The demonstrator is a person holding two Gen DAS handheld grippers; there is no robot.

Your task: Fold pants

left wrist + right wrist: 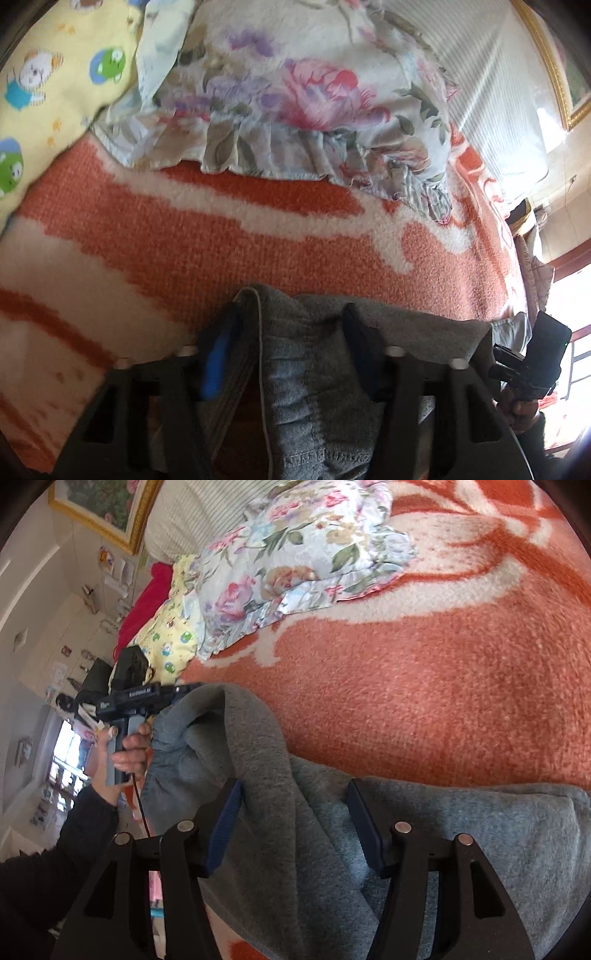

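The grey fleece pants (314, 387) lie bunched at the near edge of an orange and white blanket (221, 240). My left gripper (290, 332) is shut on a thick fold of them, near a hem with a white seam. In the right wrist view the pants (461, 830) rise in a ridge between the fingers of my right gripper (295, 812), which is shut on that fold. The ridge climbs up and left to where a hand (125, 753) holds the other gripper. The right gripper's body (535, 354) shows at the right edge of the left wrist view.
A floral pillow (295, 92) and a yellow cartoon-print cloth (55, 74) lie at the far side of the bed. A striped headboard (491, 92) and a gold-framed picture (103, 506) stand behind. The bed's edge and a bright window (576, 332) are at the right.
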